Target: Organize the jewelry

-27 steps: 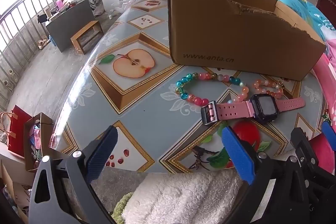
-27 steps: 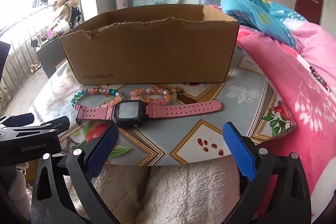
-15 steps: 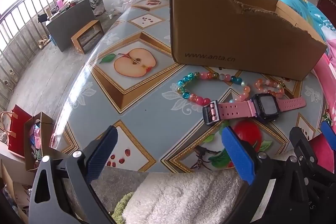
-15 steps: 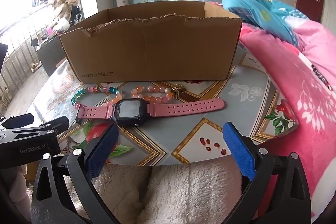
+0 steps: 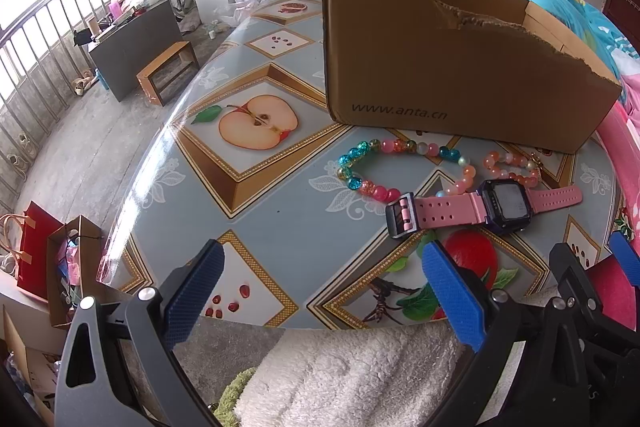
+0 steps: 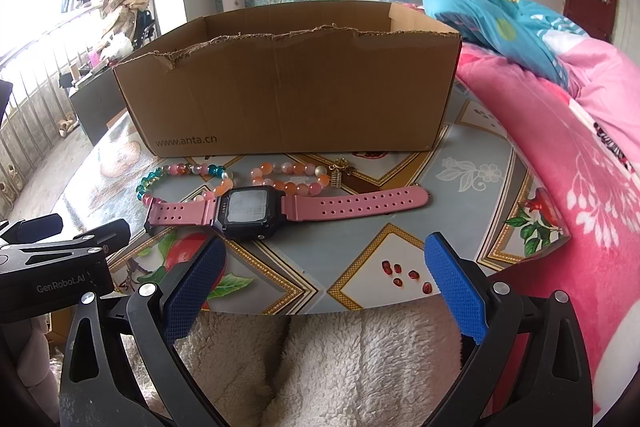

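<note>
A pink-strapped watch (image 5: 480, 209) (image 6: 256, 209) lies flat on the round patterned table (image 5: 280, 211) (image 6: 464, 163). Behind it rest a multicoloured bead bracelet (image 5: 384, 163) (image 6: 180, 173) and an orange bead bracelet (image 5: 510, 165) (image 6: 294, 177) with a small gold charm. An open cardboard box (image 5: 448, 67) (image 6: 288, 91) stands just beyond them. My left gripper (image 5: 324, 283) hovers open over the table's near edge, left of the watch. My right gripper (image 6: 324, 275) is open too, near the front edge, short of the watch. Neither holds anything.
A pink floral quilt (image 6: 560, 163) and blue bedding (image 6: 496, 23) crowd the table's right side. White fleece (image 6: 320, 363) covers a person's lap below the grippers. Left of the table, on the floor, stand a red bag (image 5: 32, 251), a wooden stool (image 5: 168, 71) and a railing.
Both grippers have crept slightly forward toward the jewelry, which now sits a little lower in both views. The jaws stayed wide and nothing on the table shifted.
</note>
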A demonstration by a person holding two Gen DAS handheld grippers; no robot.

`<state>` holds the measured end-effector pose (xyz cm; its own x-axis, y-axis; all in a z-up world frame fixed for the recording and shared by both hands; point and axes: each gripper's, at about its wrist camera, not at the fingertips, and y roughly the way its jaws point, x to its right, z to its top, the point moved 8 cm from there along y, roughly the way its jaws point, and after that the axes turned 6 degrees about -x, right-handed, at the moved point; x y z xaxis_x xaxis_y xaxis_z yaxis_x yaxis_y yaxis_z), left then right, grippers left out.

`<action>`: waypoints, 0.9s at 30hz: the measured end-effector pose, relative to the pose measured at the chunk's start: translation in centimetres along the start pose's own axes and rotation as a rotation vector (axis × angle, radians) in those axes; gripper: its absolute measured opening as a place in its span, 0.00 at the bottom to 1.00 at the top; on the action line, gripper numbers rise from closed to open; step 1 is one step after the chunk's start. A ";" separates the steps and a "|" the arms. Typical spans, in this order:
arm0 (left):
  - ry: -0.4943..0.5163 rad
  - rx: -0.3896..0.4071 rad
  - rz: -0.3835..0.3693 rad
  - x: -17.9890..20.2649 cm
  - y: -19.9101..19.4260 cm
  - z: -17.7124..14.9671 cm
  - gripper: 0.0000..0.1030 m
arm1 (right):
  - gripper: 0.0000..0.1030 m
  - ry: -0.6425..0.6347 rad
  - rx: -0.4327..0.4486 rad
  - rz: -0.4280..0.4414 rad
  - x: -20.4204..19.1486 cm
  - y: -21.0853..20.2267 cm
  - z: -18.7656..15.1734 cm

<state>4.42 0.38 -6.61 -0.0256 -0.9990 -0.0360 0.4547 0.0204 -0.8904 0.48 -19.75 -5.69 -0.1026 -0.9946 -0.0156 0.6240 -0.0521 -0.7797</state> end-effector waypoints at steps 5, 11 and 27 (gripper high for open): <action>-0.001 0.002 0.003 0.1 -0.4 0.0 0.94 | 0.92 -0.001 0.000 0.000 0.0 0.0 0.0; -0.001 0.006 0.006 0.1 -0.6 0.1 0.94 | 0.92 0.000 0.000 -0.001 0.1 -0.1 0.1; -0.001 0.009 0.009 0.1 -0.7 0.2 0.94 | 0.92 -0.001 0.000 -0.002 0.0 -0.4 0.4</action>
<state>4.28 0.28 -5.86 -0.0206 -0.9989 -0.0432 0.4627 0.0288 -0.8860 0.54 -19.73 -5.11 -0.1028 -0.9946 -0.0134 0.6237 -0.0540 -0.7798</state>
